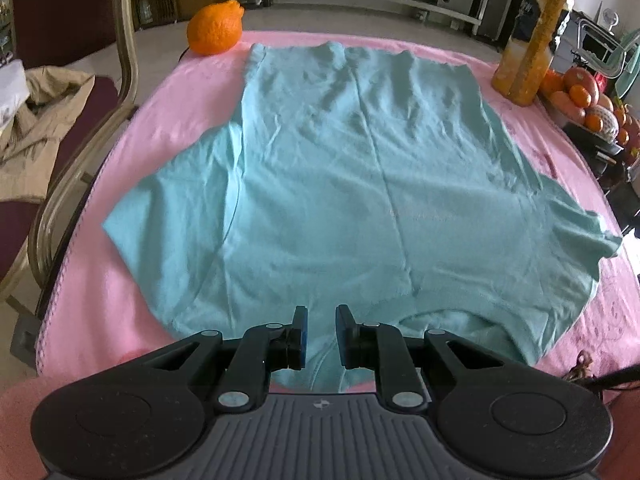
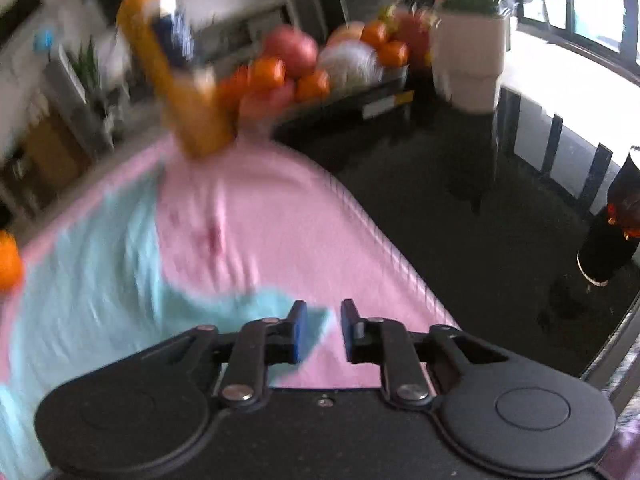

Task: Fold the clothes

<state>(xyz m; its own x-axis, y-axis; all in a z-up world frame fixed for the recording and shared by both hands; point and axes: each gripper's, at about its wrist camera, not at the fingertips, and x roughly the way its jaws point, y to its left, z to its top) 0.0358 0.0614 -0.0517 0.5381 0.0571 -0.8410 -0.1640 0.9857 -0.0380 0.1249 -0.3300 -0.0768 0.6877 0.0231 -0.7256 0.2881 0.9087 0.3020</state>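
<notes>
A light turquoise T-shirt (image 1: 352, 184) lies spread flat on a pink cloth (image 1: 168, 112) that covers the table, collar nearest me and hem far away. My left gripper (image 1: 321, 334) is open and empty, just above the collar edge. In the blurred right wrist view, my right gripper (image 2: 323, 330) is open and empty over the tip of the shirt's right sleeve (image 2: 280, 304), near the table's right edge. The shirt's body (image 2: 92, 280) fills the left of that view.
A large orange fruit (image 1: 216, 28) sits at the far left corner of the cloth. A tall orange juice bottle (image 1: 532, 36) stands at the far right corner. A bowl of fruit (image 1: 588, 104) lies beyond the right edge. A chair with a beige garment (image 1: 40, 120) stands left.
</notes>
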